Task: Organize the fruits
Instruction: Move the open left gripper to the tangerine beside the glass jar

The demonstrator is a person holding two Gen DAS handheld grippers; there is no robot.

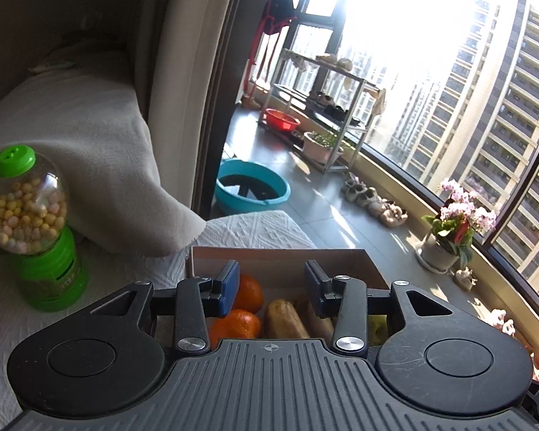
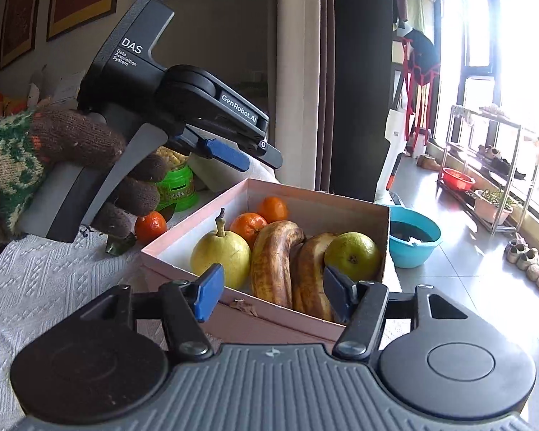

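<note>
I am looking across the white textured cloth (image 2: 36, 287) at the pink-rimmed box (image 2: 305, 194), which is filling the middle of the right wrist view. Inside it two browned bananas (image 2: 273, 262) are lying side by side, long axes running from the near wall toward the back, with a yellow pear (image 2: 222, 255) at their left, a green pear (image 2: 354, 255) at their right and two oranges (image 2: 249, 224) behind. I am holding the right gripper (image 2: 273, 291) low in the frame, just short of the near wall, jaws standing partly apart and gripping nothing.

The piece that is mattering next, I judge, is the loose orange (image 2: 150, 226) sitting on the cloth left of the box, beside the green candy jar (image 2: 176, 186). It is lying up and left of my right gripper but directly under the gloved hand (image 2: 90, 165), so the left gripper (image 2: 233, 151) is the nearer one. In its own view the left gripper (image 1: 271, 287) is hovering over the box, jaws half open and empty.
</note>
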